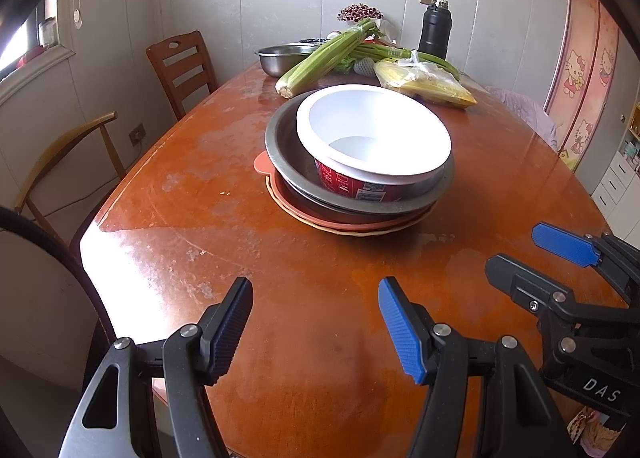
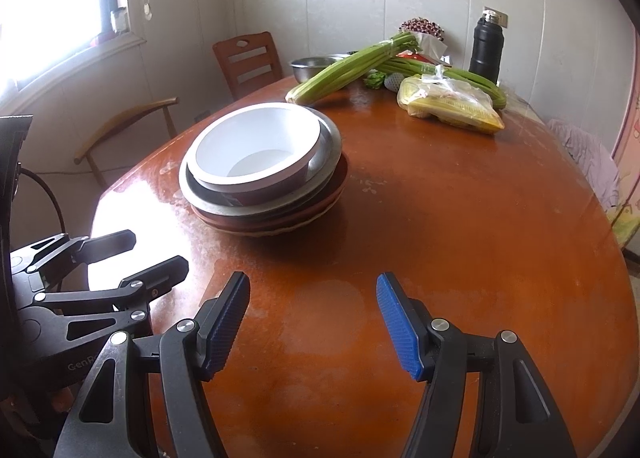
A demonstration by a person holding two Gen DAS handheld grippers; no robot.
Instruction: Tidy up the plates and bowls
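The left gripper (image 1: pixel 316 328) and the right gripper (image 2: pixel 314 324) sit side by side, close together. Both point forward and down. Both have their jaws apart, holding nothing.

"DAS" in white on the black body of the right gripper (image 1: pixel 560 262), lower right of the left wrist view. "GenR", cut off, on the left gripper (image 2: pixel 132 258) body, lower left of the right wrist view. Print on the red-sided bowl (image 1: pixel 372 146) unreadable.

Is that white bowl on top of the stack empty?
Empty: the white bowl sits upright, and both views show only its bare white bottom.
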